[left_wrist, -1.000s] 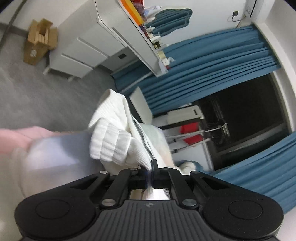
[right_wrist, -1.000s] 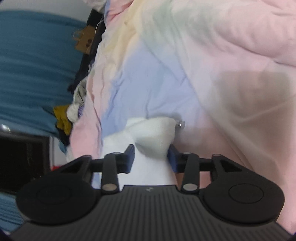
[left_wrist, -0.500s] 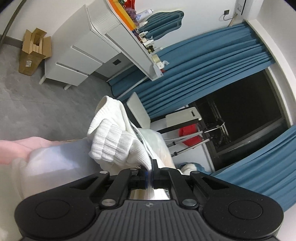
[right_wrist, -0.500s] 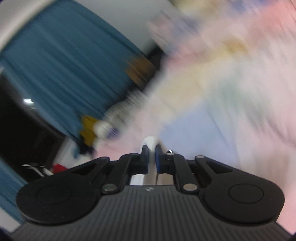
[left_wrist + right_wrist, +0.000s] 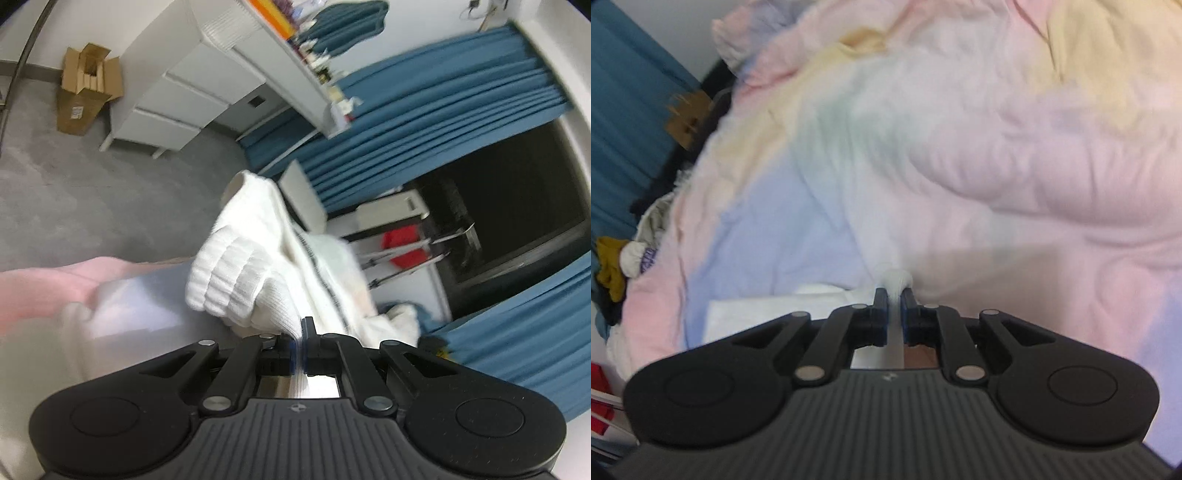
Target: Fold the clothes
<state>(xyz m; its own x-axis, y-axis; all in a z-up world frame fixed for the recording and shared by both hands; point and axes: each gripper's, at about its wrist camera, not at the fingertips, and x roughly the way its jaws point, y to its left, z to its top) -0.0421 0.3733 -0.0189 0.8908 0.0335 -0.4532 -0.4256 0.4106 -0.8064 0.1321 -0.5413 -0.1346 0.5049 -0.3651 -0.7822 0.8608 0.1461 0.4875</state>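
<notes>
**Both Grippers Clamped on the White Knit**

Biggest thing first: the pastel bedspread (image 5: 997, 166) fills the right wrist view, a soft bed for folding on. Over it, lower centre of the left view, the white knit garment (image 5: 240, 280) hangs bunched, its ribbed cuff drooping and a dark-striped edge trailing off right. The left hand-held gripper (image 5: 300, 341) is clenched on a pinch of that knit, I'd say to lift it clear. The right hand-held gripper (image 5: 894, 306) is pinched tight on a white tuft at bottom centre, likely another corner for spreading it. Upper left, a cardboard box (image 5: 86, 92) stands open; contents too small to tell.
</notes>
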